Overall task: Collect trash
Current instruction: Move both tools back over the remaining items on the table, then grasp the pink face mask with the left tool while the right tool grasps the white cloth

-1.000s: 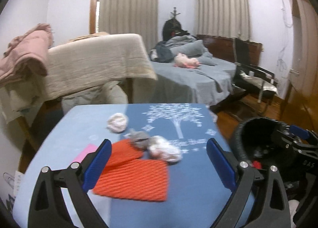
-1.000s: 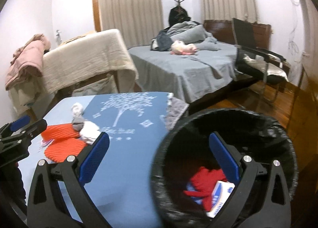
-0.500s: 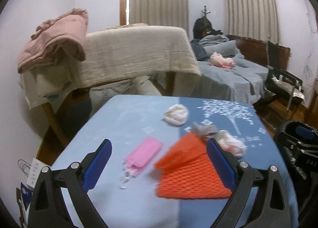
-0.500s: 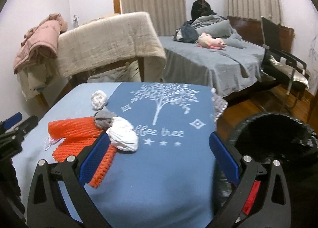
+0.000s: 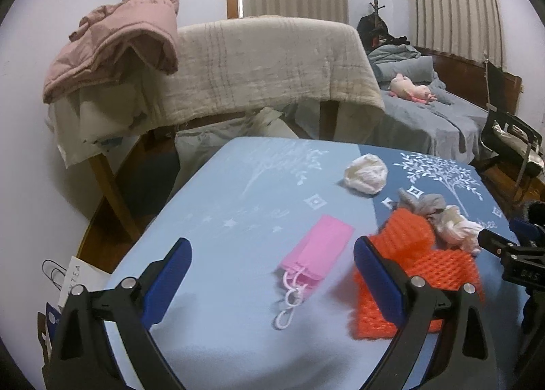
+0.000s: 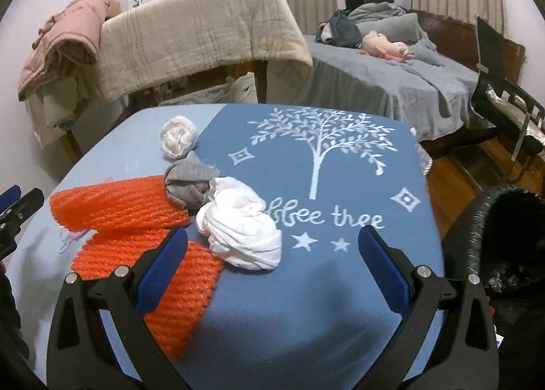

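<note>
Trash lies in a loose cluster on the blue-covered surface [image 6: 340, 305]. Orange foam netting [image 6: 129, 206] sits toward the left edge, in two overlapping pieces. A grey crumpled wad [image 6: 190, 182] rests against the netting's far end. A white crumpled wad [image 6: 242, 226] touches both the grey wad and the netting. A second white wad [image 6: 178, 136] lies apart, nearer the far edge. A pink face mask [image 5: 318, 254] lies flat beside the netting, toward the left edge, ear loops trailing toward the near edge.

Left gripper [image 5: 272, 274]: jaws wide apart, holding nothing, the mask between them. Right gripper [image 6: 272, 264]: jaws wide apart, holding nothing, facing the white wad.

A bin [image 6: 511, 237] with a black liner stands off the surface's right edge. Contents cannot be made out.
</note>
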Action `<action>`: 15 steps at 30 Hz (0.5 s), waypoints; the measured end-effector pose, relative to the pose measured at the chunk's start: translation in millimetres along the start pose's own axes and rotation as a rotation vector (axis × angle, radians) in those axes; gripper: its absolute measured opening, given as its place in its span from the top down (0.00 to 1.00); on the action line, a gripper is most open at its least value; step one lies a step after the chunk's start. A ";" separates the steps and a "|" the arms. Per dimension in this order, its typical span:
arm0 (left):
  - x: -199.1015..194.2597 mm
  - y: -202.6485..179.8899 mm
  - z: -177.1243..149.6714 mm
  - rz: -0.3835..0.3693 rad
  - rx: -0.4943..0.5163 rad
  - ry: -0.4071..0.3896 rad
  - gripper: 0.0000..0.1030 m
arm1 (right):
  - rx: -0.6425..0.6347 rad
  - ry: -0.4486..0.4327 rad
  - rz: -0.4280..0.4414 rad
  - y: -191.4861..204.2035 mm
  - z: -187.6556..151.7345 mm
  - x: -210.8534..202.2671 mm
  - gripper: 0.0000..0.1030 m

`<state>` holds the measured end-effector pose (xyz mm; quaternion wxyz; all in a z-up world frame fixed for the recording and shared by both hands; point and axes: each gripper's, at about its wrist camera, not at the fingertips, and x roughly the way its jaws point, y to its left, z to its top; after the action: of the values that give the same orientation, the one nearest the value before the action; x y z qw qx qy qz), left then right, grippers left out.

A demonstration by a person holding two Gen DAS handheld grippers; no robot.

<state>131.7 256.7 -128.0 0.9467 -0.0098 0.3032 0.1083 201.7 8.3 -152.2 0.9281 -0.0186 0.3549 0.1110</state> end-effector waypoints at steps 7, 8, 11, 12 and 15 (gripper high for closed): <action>16.4 3.9 -2.2 0.002 -0.011 0.026 0.09 | -0.008 0.031 0.005 4.7 5.2 14.4 0.06; 19.3 3.9 -2.5 0.004 -0.011 0.030 0.09 | -0.011 0.037 0.007 5.5 5.8 16.4 0.06; 24.7 3.7 -4.3 0.002 -0.009 0.041 0.09 | -0.022 0.056 0.014 8.4 6.6 21.7 0.14; 26.8 3.5 -4.9 0.001 -0.009 0.045 0.09 | -0.027 0.066 0.018 9.4 6.6 24.1 0.19; 32.3 3.5 -5.0 -0.004 -0.011 0.058 0.09 | -0.030 0.101 0.038 11.6 7.0 32.4 0.27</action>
<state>153.7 266.1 -150.5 0.9377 -0.0185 0.3299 0.1078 227.1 26.6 -167.9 0.9064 -0.0313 0.3998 0.1328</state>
